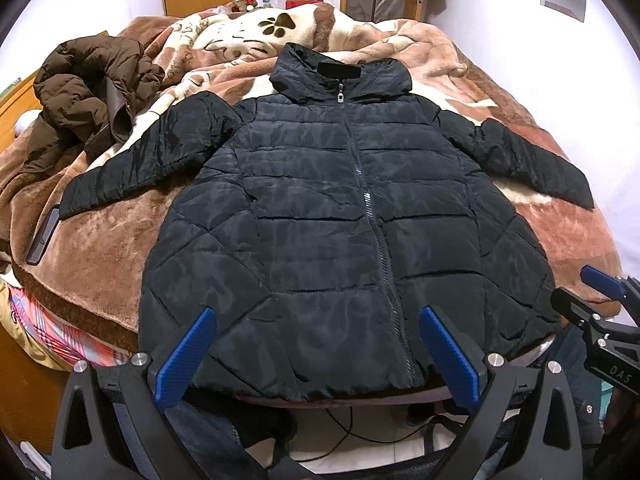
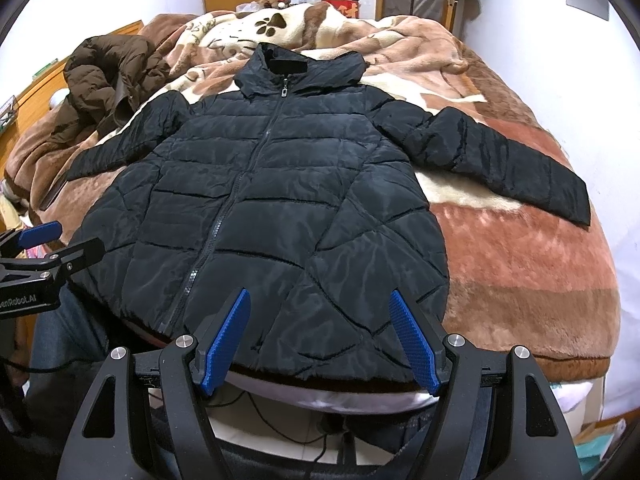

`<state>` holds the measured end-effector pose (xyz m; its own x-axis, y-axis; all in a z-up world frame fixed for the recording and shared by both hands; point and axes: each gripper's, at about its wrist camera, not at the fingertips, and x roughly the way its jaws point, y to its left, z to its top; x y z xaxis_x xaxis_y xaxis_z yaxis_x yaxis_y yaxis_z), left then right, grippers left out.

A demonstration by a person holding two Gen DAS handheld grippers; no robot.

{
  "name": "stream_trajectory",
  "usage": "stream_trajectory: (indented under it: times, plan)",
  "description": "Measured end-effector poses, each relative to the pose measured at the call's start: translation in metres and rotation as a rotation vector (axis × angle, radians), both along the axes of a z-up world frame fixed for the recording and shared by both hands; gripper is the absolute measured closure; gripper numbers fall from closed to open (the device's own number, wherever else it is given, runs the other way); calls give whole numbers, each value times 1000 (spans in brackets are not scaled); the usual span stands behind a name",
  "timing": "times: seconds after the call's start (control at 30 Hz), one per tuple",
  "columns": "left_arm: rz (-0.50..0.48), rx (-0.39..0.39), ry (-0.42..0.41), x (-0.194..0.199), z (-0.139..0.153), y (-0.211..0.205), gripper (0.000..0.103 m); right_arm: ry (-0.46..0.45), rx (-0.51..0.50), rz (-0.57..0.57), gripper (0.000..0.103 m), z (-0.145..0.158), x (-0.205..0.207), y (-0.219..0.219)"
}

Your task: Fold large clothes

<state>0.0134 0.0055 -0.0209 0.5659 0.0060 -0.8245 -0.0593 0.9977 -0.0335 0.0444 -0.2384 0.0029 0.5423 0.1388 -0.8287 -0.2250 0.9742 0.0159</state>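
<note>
Jacket (image 1: pixel 344 216): black, zipped, flat on bed (image 1: pixel 560 236), sleeves out, hem at near edge.
Left tongs (image 1: pixel 316 354): spread, empty, above hem.
Right tongs (image 2: pixel 320 338): spread, empty, above hem.

The black puffer jacket (image 1: pixel 320 216) is quilted cloth with a slight sheen and a metal zipper pull (image 1: pixel 341 98). The brown blanket (image 1: pixel 100 248) under it looks plush and matt. The gripper pads (image 2: pixel 228 340) are blue textured plastic.

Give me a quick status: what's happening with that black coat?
Left gripper and right gripper: jaws open, empty, at the hem. Black coat flat on the bed, zipped, sleeves spread, unfolded. Brown jacket heaped beside, not touching.
</note>
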Motion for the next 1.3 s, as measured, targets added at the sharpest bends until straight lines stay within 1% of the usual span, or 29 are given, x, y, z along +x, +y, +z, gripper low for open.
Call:
stream_trajectory:
  times: [0.17,0.23,0.3,0.43,0.57,0.6,0.7,0.73,0.87,0.93,1.0,1.13,1.3]
  plan:
    - [16,28,-4,18,-3,16,1,-14,17,20,31,4,18,-3]
    - [34,41,-9,28,-6,27,1,-18,20,22,31,4,26,-1]
    - [55,37,-5,39,-10,41,1,-16,29,25,30,4,35,0]
    - [119,7,0,65,-20,76,1,-7,15,44,29,4,62,9]
    - [216,-20,3,92,-30,119,1,-3,-1,56,29,-2,90,17]
    - [230,-16,1,97,-33,128,3,4,-2,60,29,-4,97,19]
    - [290,9,5,116,-41,158,3,17,-15,74,29,-13,116,26]
    - [304,5,6,121,-44,168,3,22,-18,78,29,-16,122,28]
    - [355,-52,26,141,-59,211,3,34,-31,96,29,-28,145,39]
    - [386,-54,42,150,-67,229,3,42,-39,102,29,-33,157,44]
    - [415,-69,39,159,-75,248,3,48,-47,110,30,-39,167,50]
    - [484,-72,38,172,-87,280,4,61,-55,126,29,-51,182,58]
    - [577,-120,22,186,-107,322,4,87,-75,124,29,-67,194,59]
